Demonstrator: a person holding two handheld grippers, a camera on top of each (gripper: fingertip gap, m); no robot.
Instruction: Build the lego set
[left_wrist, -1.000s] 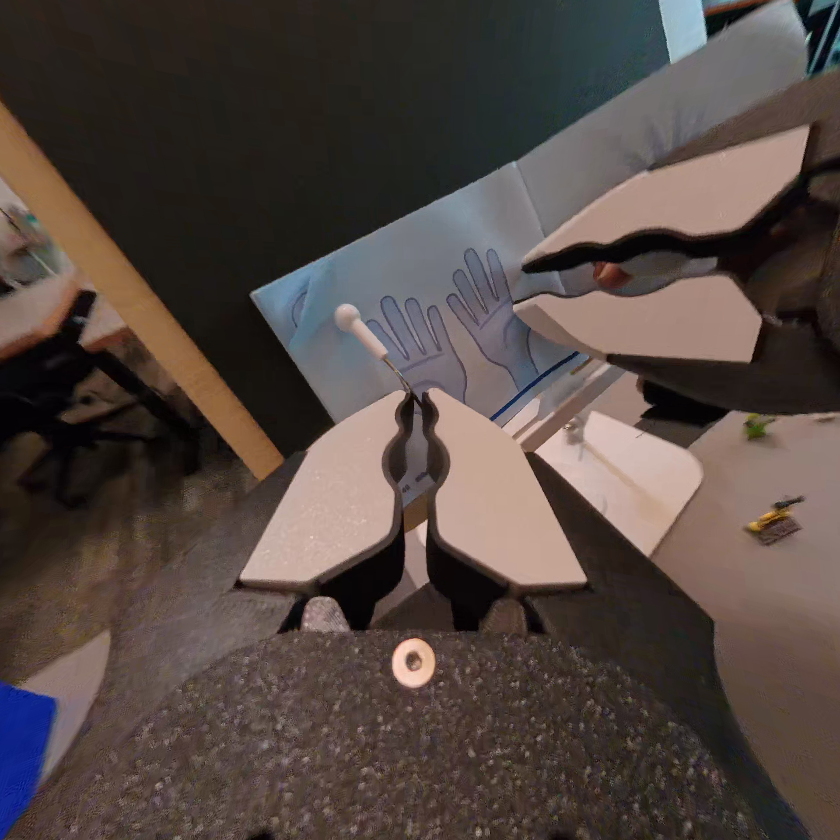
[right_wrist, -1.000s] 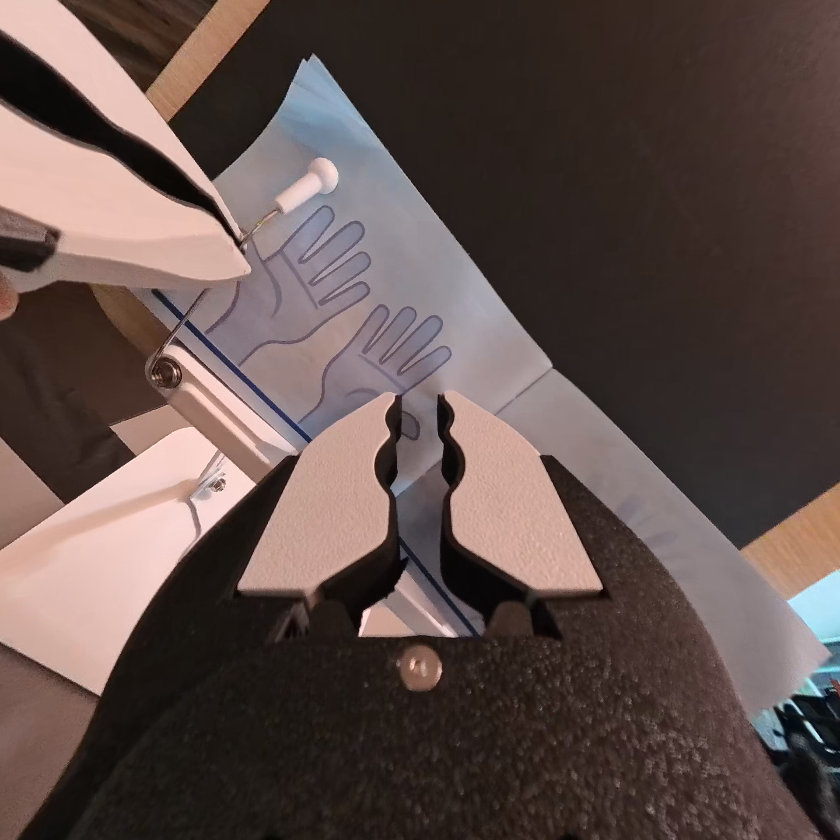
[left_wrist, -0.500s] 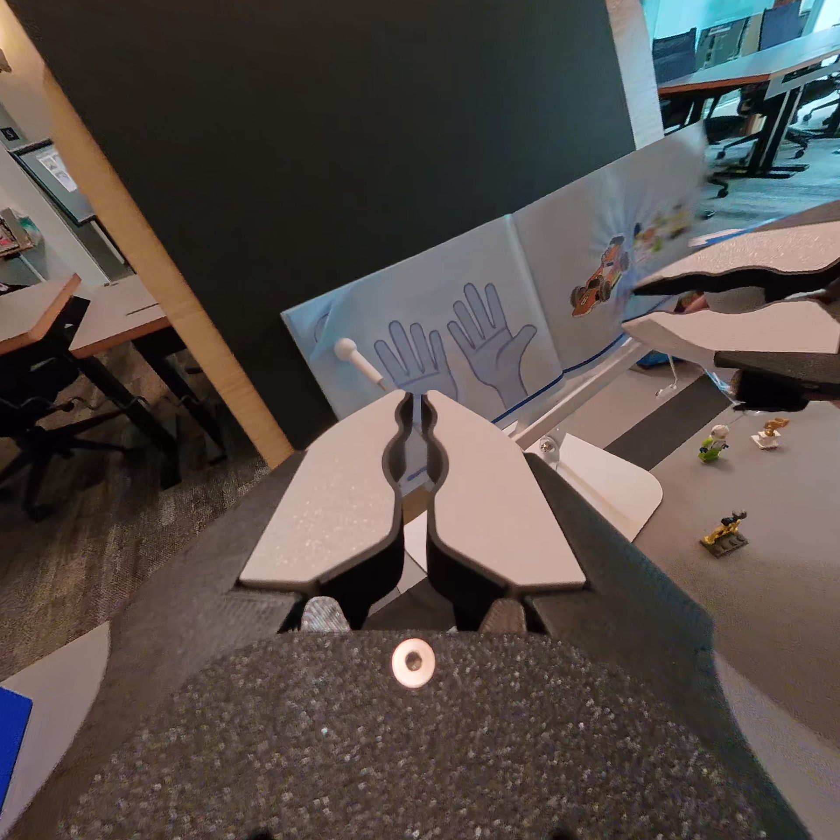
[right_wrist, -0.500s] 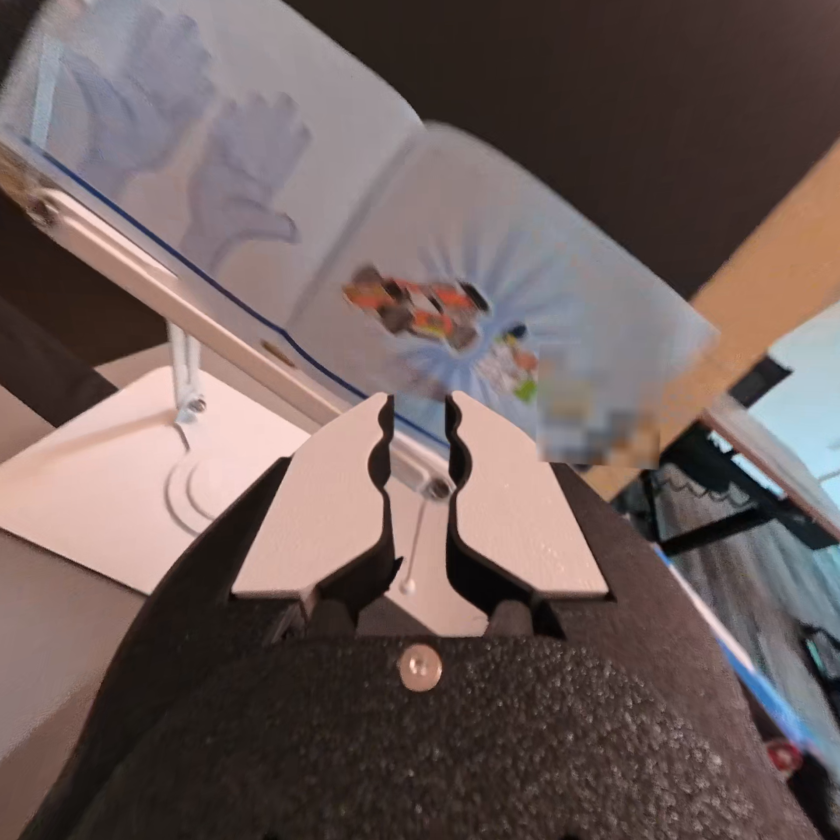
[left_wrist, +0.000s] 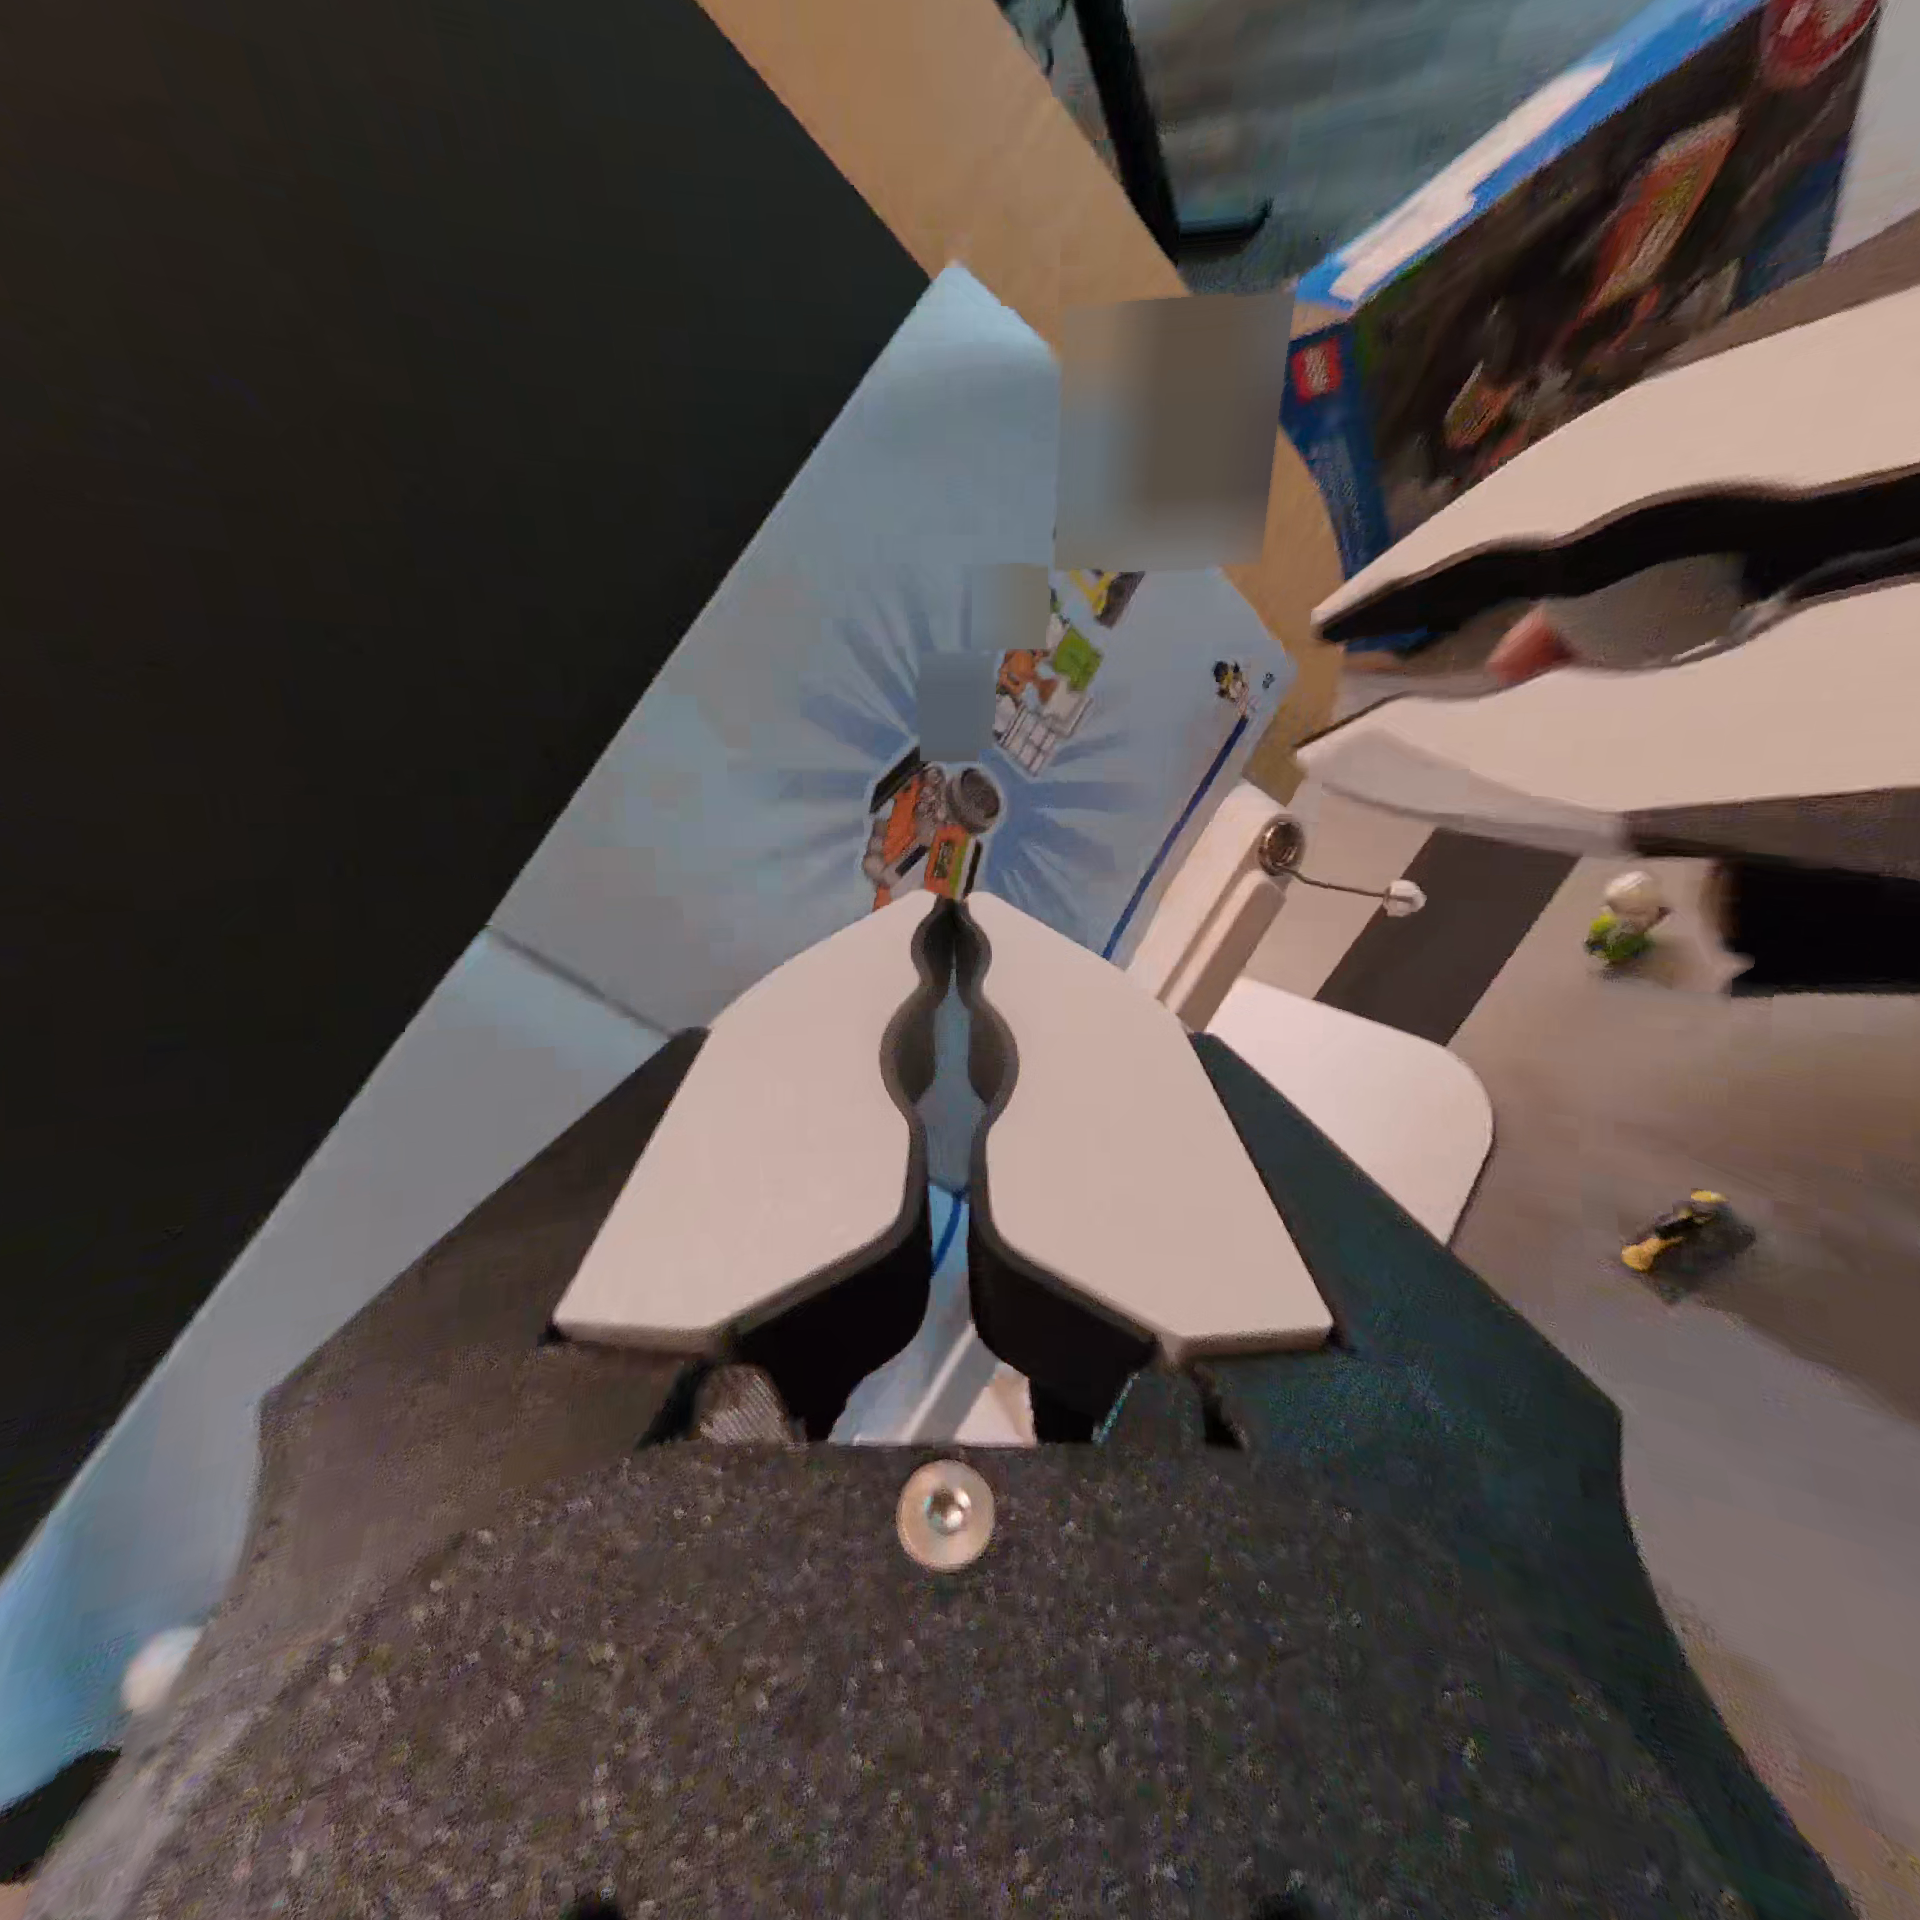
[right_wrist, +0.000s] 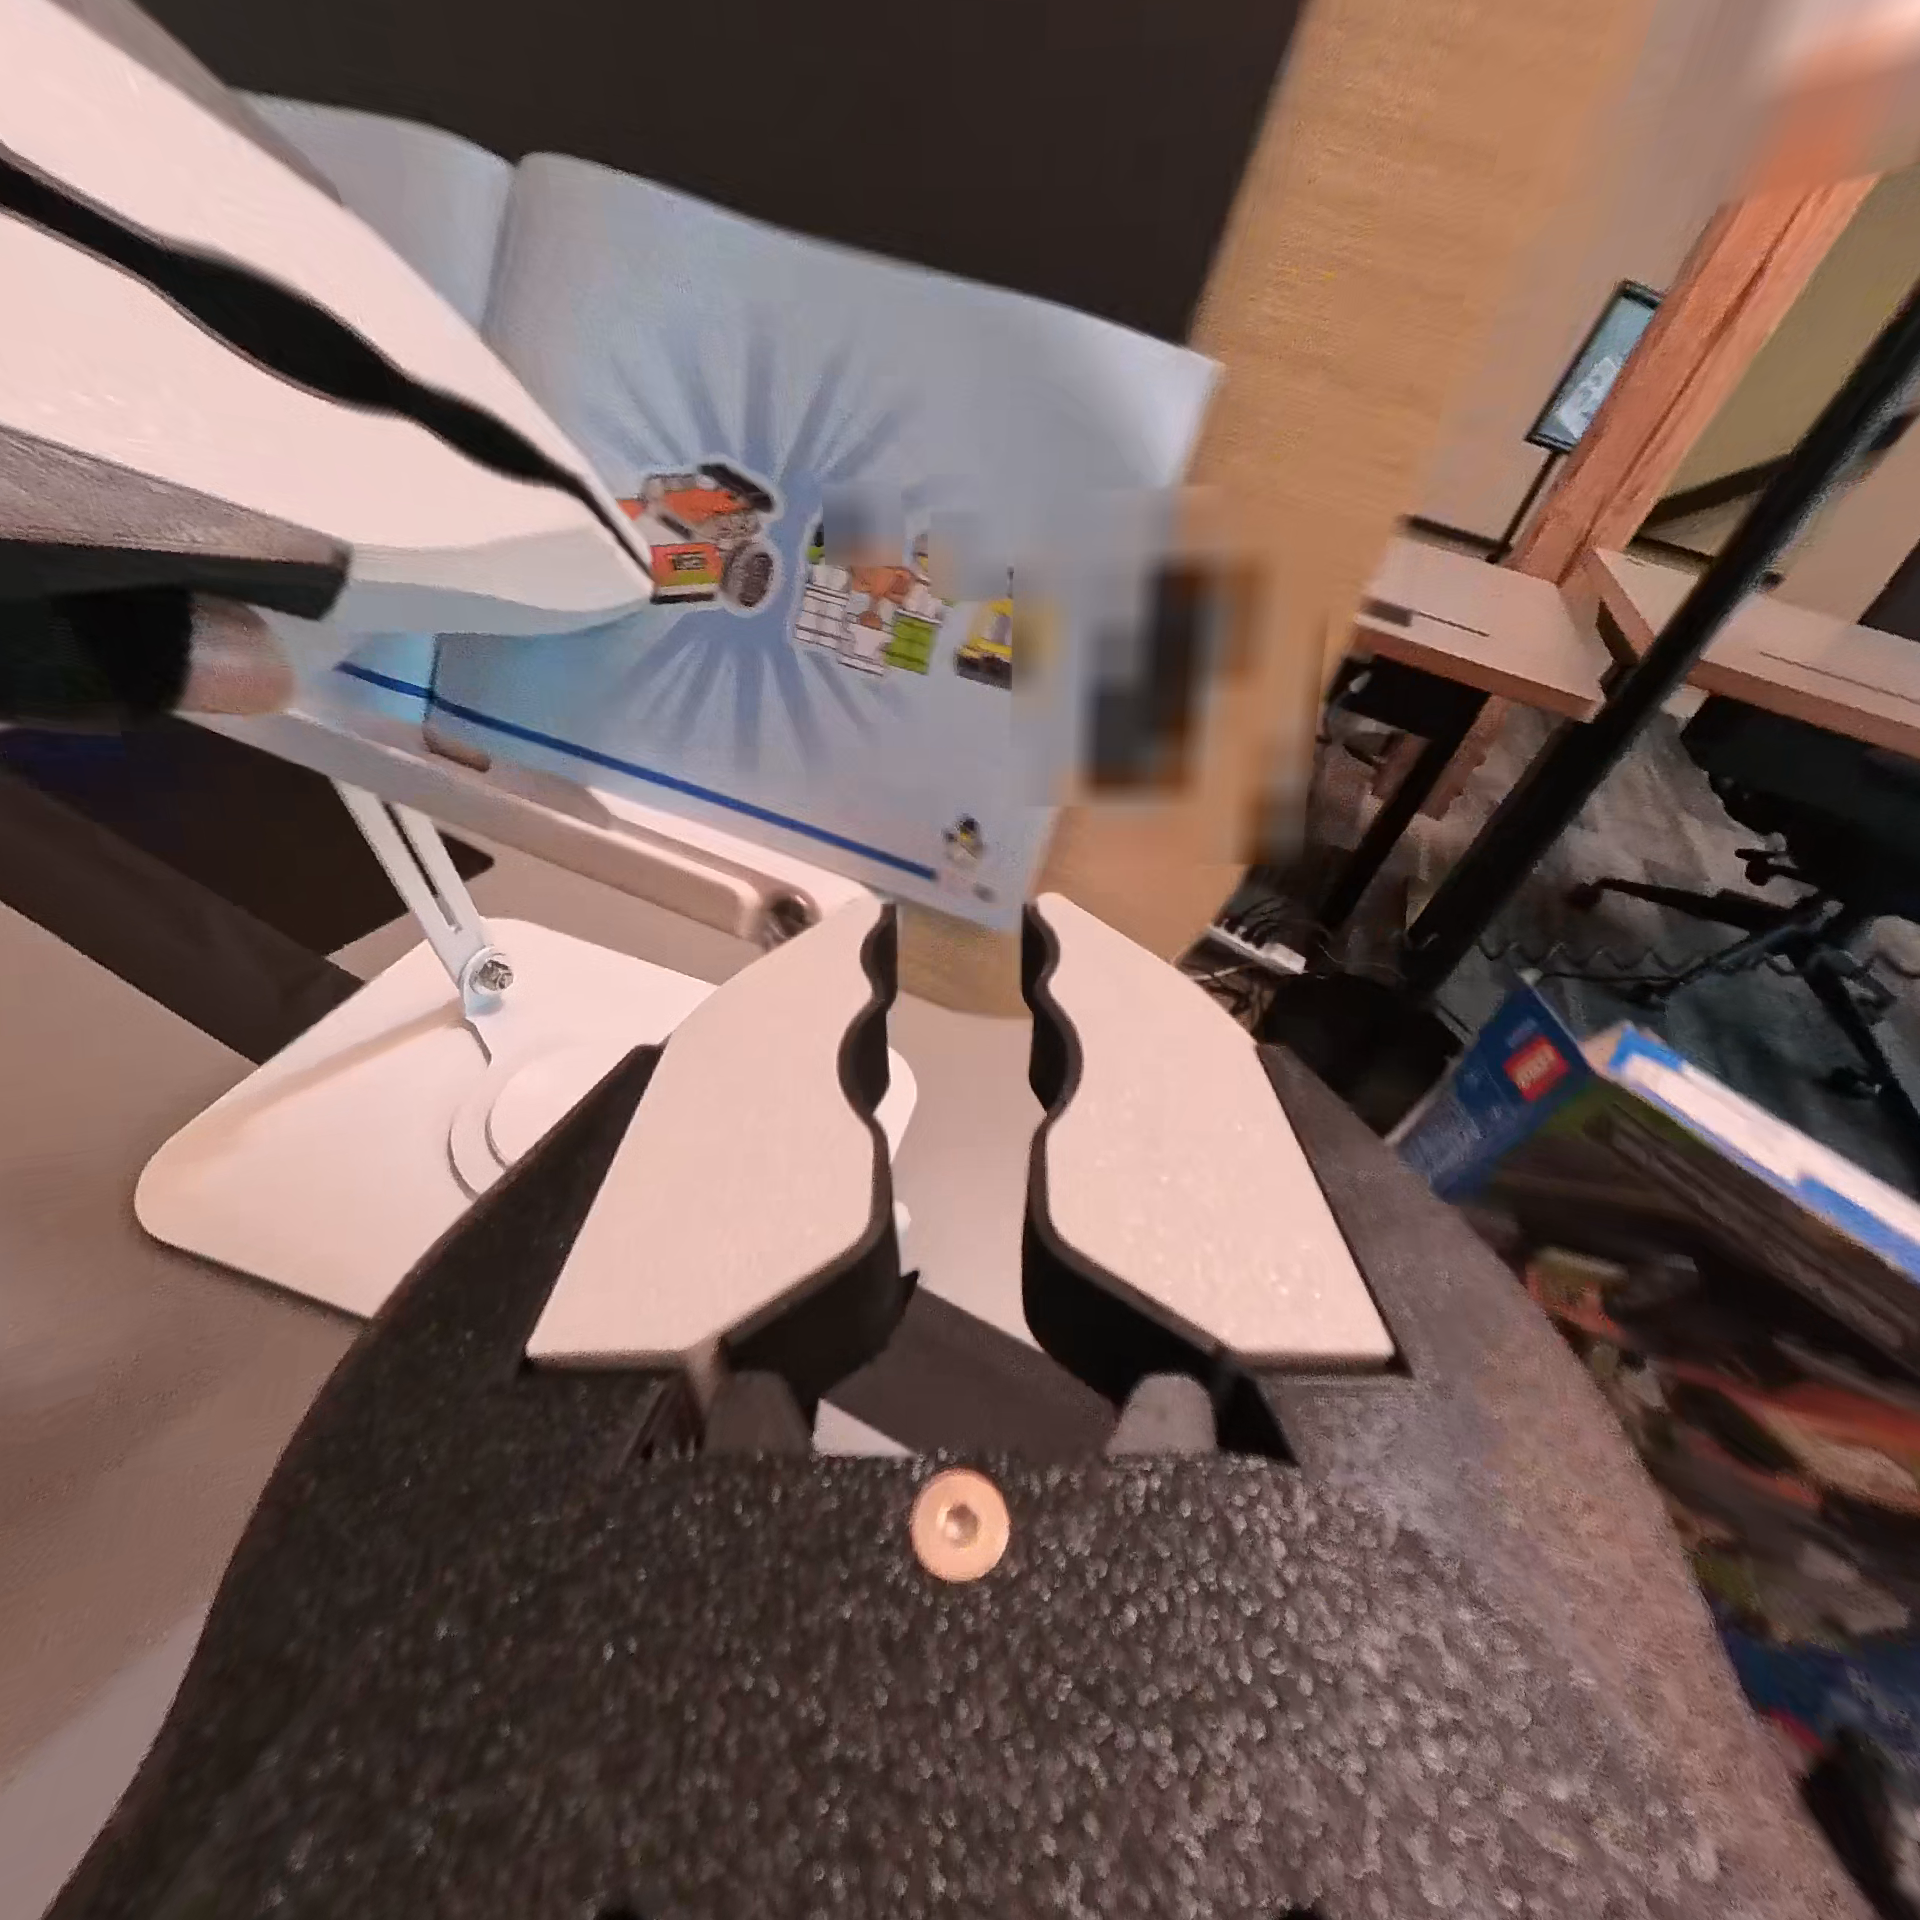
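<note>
Blue instruction booklet (right_wrist: 831, 436) on white stand (right_wrist: 312, 1174): both grippers shifted from hands page toward car page. Left gripper (left_wrist: 951, 914) closed, empty; right gripper (right_wrist: 951, 935) apart (no brick held). Minifigure (left_wrist: 1626, 925) beside stand; assembly not started.

Left gripper (left_wrist: 951, 914): matt pale finger plates with a fine grain, on a rough speckled black body.
Right gripper (right_wrist: 951, 920): same matt plates, black rubbery-looking edges.
Screw (right_wrist: 958, 1525): shiny metal.
Booklet (right_wrist: 831, 416): smooth pale-blue paper, printed.
Stand (right_wrist: 343, 1164): smooth white painted metal, by the look of it.
Box (left_wrist: 1579, 270): printed cardboard, slight sheen.
Pillar (right_wrist: 1320, 312): woven-textured tan surface.
</note>
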